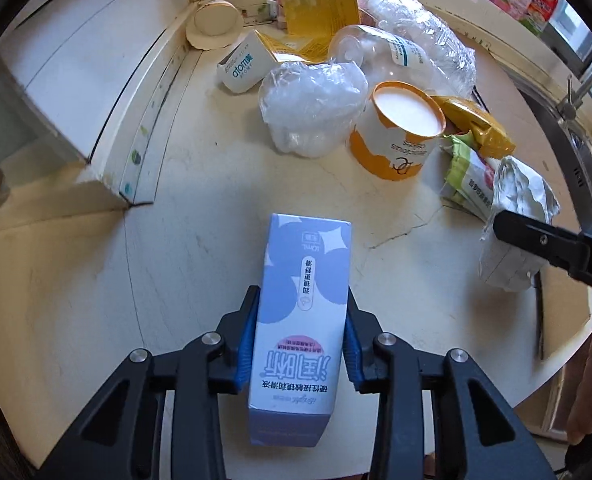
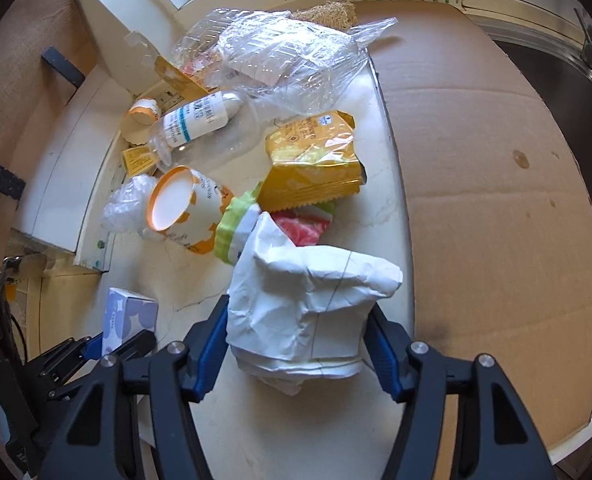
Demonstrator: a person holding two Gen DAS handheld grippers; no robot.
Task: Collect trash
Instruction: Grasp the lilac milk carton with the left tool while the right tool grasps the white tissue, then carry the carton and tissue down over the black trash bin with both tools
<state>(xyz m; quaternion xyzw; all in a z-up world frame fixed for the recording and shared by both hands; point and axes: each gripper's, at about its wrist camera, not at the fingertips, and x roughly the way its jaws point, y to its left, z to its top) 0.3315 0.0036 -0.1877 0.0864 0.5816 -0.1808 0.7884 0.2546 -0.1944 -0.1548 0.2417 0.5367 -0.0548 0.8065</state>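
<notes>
A: What sort of place? Home kitchen, I'd say.

B: Why?

A: Pale stone-look countertop [image 1: 199, 208], hairline crack in it. Steel sink [image 1: 576, 148] w/ tap fitting at 3 o'clock in the left wrist view.

B: Anything else?

A: Food packaging piled at 12: orange-rimmed paper cup [image 1: 396, 128], clear plastic bottle [image 2: 203, 124], yellow snack bag [image 2: 316, 164], crumpled plastic wrap [image 1: 308, 108]. Flat cardboard sheet [image 2: 496, 184] over the counter next to the sink, 2–3 o'clock in the right wrist view.
</notes>
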